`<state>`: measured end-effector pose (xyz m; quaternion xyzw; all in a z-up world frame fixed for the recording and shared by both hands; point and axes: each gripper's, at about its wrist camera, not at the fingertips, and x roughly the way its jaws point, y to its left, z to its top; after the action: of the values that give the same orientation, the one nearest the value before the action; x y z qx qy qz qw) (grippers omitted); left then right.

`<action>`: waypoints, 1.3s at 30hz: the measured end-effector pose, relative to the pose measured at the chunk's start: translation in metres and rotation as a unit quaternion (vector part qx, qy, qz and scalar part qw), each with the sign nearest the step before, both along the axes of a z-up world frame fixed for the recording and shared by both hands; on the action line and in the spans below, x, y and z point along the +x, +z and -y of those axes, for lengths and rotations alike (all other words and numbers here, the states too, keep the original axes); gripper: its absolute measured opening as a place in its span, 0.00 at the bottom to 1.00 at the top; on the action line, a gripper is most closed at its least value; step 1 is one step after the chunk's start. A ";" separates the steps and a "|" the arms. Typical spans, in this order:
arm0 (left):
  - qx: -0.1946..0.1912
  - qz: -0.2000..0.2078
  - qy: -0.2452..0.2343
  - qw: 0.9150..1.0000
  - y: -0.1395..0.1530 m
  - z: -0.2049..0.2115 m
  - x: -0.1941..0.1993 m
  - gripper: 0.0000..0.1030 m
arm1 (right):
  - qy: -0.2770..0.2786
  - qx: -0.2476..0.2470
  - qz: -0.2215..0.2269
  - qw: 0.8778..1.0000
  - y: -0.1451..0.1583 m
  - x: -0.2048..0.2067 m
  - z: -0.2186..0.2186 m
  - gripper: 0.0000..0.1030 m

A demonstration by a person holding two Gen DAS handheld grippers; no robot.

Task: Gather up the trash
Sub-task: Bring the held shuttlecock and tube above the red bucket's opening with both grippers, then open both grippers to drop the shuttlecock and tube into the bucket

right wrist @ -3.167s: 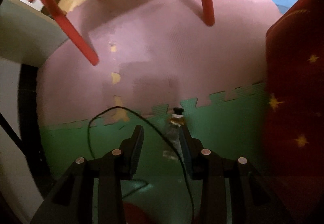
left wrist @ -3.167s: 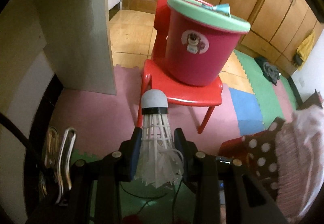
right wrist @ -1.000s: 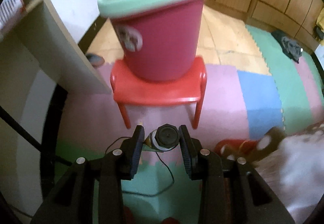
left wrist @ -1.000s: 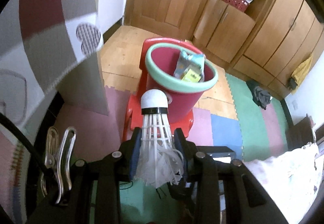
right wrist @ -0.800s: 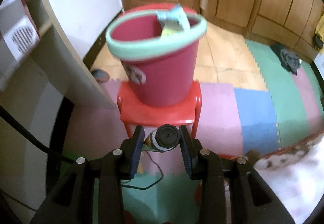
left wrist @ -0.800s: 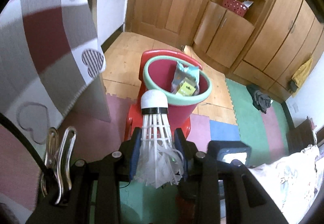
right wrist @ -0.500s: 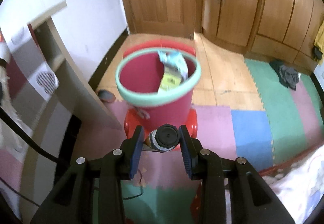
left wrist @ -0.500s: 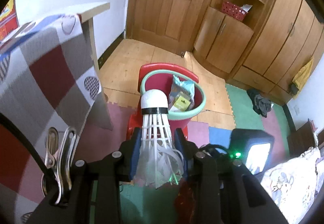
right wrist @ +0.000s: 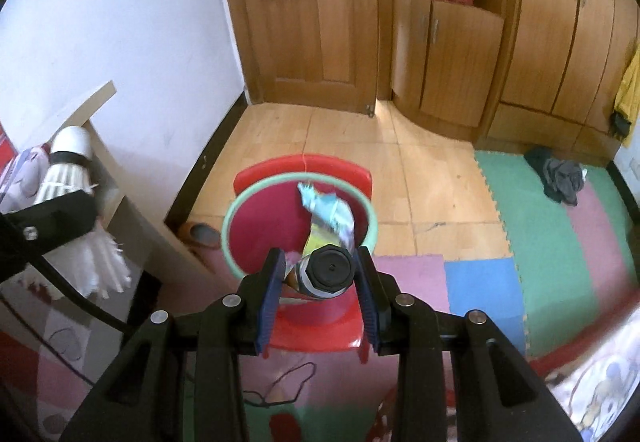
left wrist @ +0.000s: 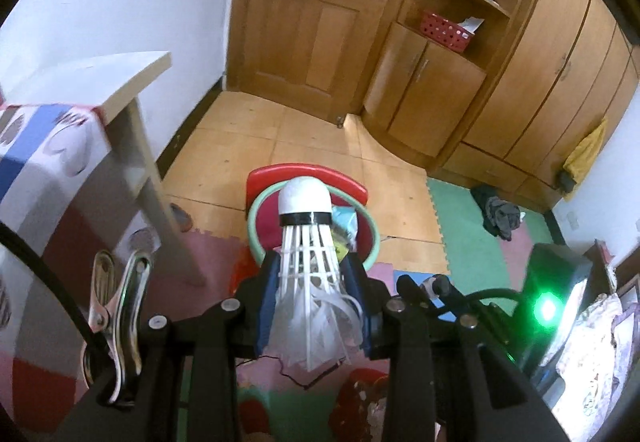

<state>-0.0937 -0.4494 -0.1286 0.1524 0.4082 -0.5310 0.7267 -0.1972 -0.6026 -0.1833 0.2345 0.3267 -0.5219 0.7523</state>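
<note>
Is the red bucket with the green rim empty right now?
No, a crumpled blue and yellow wrapper already lies inside the red bucket with the green rim.

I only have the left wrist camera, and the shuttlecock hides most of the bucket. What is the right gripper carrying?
Observer: The right gripper has its jaws shut on a small bottle, with the black cap facing the camera.
Operator: What's inside the bucket?
Observer: The right wrist view shows the red bucket open. A blue and yellow wrapper leans at its right side, and the left side looks free.
Operator: Where is my shuttlecock from over there?
Observer: The shuttlecock appears at that view's left edge, well left of the bucket's rim.
</note>
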 end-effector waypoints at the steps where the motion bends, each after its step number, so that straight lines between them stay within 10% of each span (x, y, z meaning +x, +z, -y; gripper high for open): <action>1: -0.002 -0.002 -0.008 1.000 -0.001 0.010 0.004 0.33 | 0.000 0.000 -0.003 1.000 -0.002 0.003 0.006 0.35; 23: 0.101 -0.020 -0.108 0.989 -0.107 0.174 0.055 0.34 | 0.012 0.068 0.010 0.998 -0.086 0.029 0.125 0.35; 39: 0.168 -0.032 -0.080 0.982 -0.148 0.211 0.056 0.71 | 0.025 0.103 0.003 0.994 -0.101 0.025 0.155 0.45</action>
<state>-0.0374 -0.6609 -0.2770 0.2872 0.5012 -0.5159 0.6326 -0.1720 -0.7578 -0.2847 0.3043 0.3822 -0.4653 0.7381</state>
